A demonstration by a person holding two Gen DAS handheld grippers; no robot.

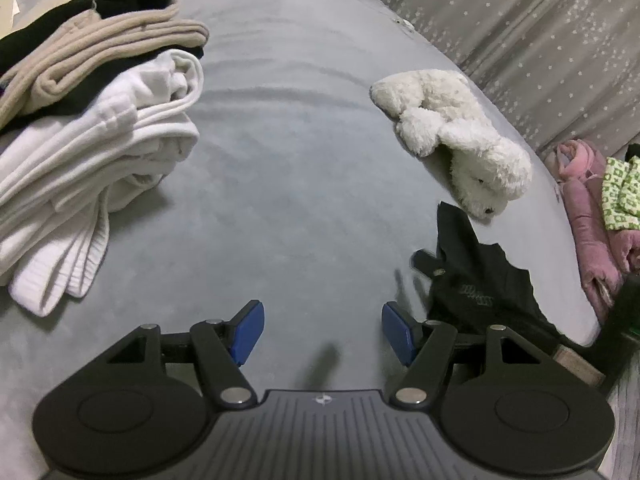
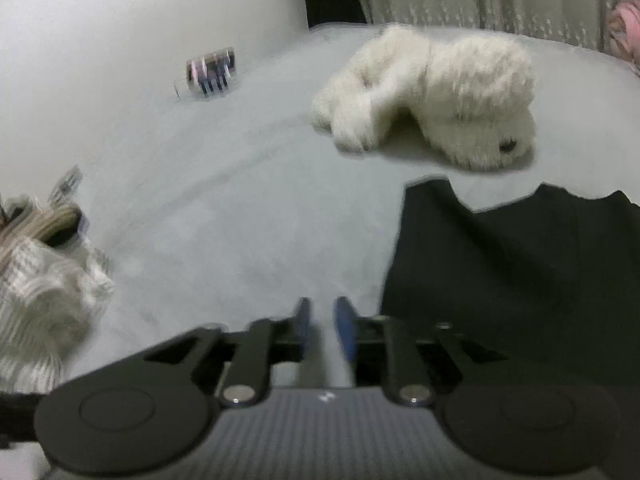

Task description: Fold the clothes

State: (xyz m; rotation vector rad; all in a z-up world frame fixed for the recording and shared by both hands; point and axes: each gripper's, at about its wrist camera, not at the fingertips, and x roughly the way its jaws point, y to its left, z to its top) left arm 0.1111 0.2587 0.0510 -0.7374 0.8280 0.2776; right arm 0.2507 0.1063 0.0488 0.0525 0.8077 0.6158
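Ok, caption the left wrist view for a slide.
Open left gripper over grey bed, between folded stack and black garment.

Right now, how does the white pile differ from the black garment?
The white pile is folded in layers, with tan and black clothes on top; the black garment lies loose and crumpled, alone. In the left wrist view the white pile sits far left, and the black garment sits right, near the plush dog. Both rest on the grey bed.
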